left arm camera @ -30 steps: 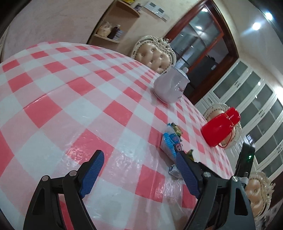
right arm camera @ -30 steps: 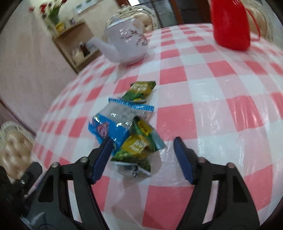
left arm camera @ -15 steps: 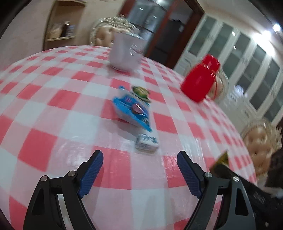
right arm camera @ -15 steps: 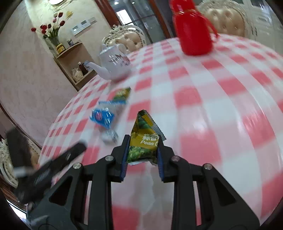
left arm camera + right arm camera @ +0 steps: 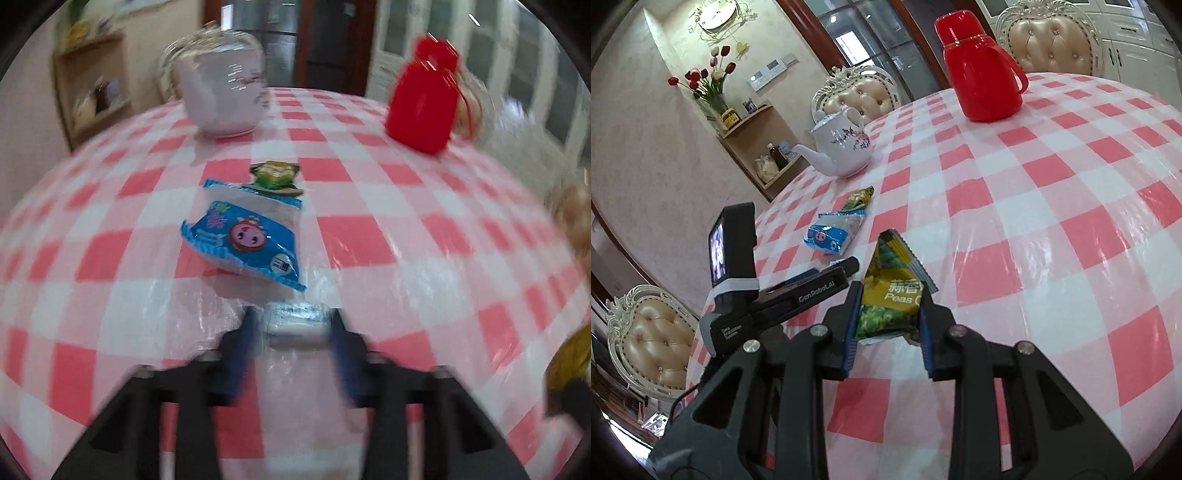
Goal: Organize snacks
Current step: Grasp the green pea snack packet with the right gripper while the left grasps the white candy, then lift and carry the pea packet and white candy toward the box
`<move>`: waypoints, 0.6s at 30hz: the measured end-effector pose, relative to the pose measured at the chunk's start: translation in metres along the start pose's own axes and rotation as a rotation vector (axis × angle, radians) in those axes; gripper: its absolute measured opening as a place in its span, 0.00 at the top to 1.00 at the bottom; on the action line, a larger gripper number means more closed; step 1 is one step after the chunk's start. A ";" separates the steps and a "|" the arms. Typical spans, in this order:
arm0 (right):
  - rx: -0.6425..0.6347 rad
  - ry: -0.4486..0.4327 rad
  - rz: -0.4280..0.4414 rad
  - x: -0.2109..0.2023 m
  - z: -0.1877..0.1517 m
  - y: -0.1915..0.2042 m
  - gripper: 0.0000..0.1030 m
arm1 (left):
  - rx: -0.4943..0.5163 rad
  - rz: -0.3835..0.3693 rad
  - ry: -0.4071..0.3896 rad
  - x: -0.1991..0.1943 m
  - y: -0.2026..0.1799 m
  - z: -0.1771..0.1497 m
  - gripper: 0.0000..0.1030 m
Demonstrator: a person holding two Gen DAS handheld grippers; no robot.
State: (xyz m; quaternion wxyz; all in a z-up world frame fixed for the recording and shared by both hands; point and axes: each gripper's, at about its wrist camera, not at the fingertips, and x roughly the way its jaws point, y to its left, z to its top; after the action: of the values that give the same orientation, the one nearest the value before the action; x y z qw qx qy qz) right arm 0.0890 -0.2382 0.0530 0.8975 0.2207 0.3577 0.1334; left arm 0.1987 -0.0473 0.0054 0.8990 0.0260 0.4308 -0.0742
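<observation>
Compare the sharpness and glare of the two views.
Left wrist view: motion-blurred throughout, teapot and red flask smeared, the fingers soft. Right wrist view: sharp, the peas packet print readable, glare on the glossy tablecloth.

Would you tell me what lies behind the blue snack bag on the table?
Directly behind the blue snack bag lies a green snack packet, its near edge hidden by the bag; farther back stands the white teapot.

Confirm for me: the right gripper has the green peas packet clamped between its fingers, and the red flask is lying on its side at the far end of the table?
Not quite. The red flask stands upright, as the right wrist view shows. The rest holds: the right gripper has the green peas packet clamped between its fingers, and the flask is at the far end of the table.
</observation>
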 end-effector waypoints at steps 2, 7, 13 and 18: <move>0.006 -0.004 0.005 -0.001 0.001 0.001 0.69 | 0.032 -0.054 -0.006 -0.006 -0.001 -0.004 0.66; -0.053 -0.033 -0.017 -0.006 0.001 0.010 0.69 | 0.104 -0.047 -0.087 -0.037 -0.006 -0.021 0.66; -0.058 0.005 -0.034 0.008 -0.004 0.005 0.69 | 0.030 -0.031 -0.136 -0.073 0.014 -0.046 0.66; -0.083 0.010 -0.023 0.010 -0.008 0.014 0.69 | -0.081 -0.044 -0.167 -0.100 0.045 -0.069 0.66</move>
State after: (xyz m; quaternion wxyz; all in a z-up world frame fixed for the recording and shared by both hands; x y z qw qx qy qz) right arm 0.0893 -0.2199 0.0488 0.9055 0.1783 0.3590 0.1390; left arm 0.0909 0.0160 0.0389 0.9303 -0.0264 0.3574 -0.0784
